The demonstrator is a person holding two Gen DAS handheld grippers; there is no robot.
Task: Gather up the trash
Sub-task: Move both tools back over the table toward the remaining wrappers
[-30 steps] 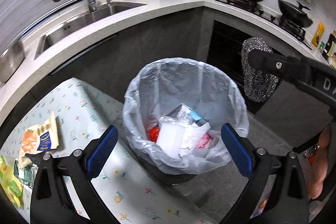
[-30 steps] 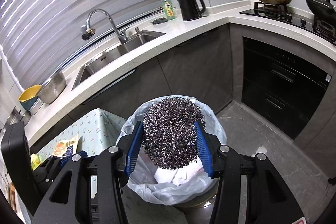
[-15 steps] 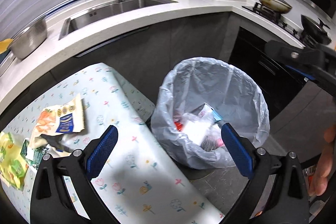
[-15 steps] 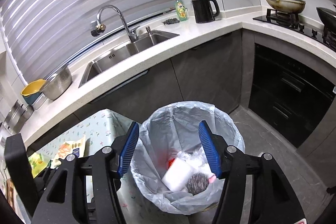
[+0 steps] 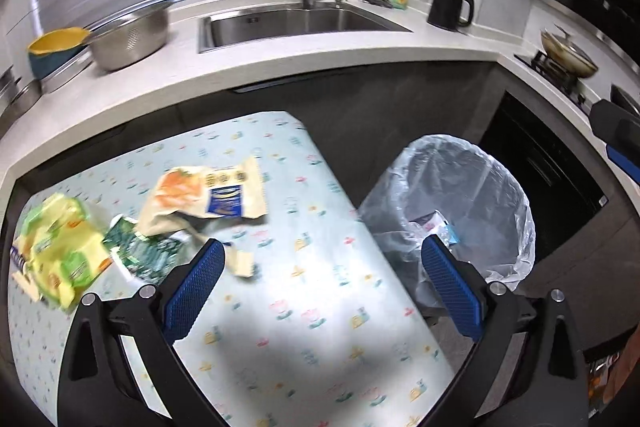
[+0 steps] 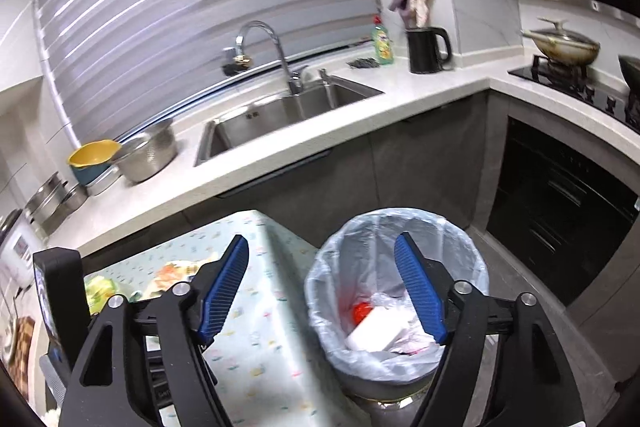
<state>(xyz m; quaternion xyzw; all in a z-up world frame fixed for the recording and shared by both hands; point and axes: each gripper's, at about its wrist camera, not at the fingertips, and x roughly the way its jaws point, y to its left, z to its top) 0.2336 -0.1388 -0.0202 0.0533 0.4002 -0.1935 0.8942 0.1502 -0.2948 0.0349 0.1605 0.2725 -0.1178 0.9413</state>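
Right tool (image 6: 320, 287) over the bin (image 6: 400, 227), jaws just widened, nothing between them, left tool (image 5: 320, 287) wide open and empty above the counter (image 5: 320, 347), wrappers (image 5: 208, 195) heaped toward its far left edge

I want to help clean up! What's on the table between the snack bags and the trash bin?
Only bare tablecloth between the snack bags and the trash bin, seen from the left wrist camera.

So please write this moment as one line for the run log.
left gripper: open, empty | right gripper: open, empty, jaws just opening | wrappers: on table | bin: beside table
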